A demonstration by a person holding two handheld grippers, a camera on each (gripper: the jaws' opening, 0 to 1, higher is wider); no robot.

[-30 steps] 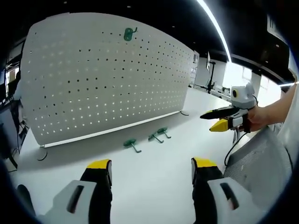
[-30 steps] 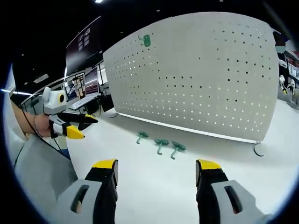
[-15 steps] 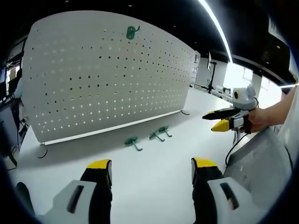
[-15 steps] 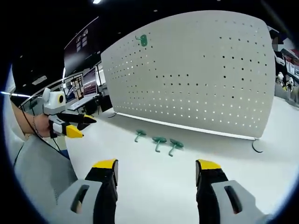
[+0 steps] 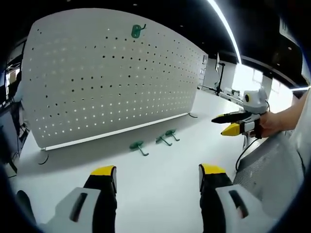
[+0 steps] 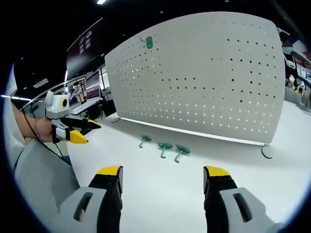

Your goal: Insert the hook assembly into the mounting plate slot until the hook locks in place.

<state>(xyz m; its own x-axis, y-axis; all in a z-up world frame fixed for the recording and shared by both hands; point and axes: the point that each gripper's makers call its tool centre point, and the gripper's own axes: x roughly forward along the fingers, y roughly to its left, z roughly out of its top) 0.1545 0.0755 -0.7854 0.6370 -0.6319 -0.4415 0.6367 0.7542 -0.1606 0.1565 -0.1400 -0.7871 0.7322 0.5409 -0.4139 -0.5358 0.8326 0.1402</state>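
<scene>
change: almost none, views drift slightly | left hand-held gripper (image 5: 158, 177) wide, empty | right hand-held gripper (image 6: 163, 179) wide, empty | hooks (image 5: 137, 146) untouched on surface (image 5: 160, 160) below pegboard (image 5: 107, 77) | pick pending

A dark ceiling (image 5: 184, 19) is stretching overhead, with a long light strip (image 5: 224, 26) glowing at upper right. Bright windows (image 5: 248, 77) are shining at far right, and desks with monitors (image 6: 82, 97) are standing at left.

The left gripper (image 5: 158, 177) and the right gripper (image 6: 163, 179) both have jaws wide apart, holding nothing.
</scene>
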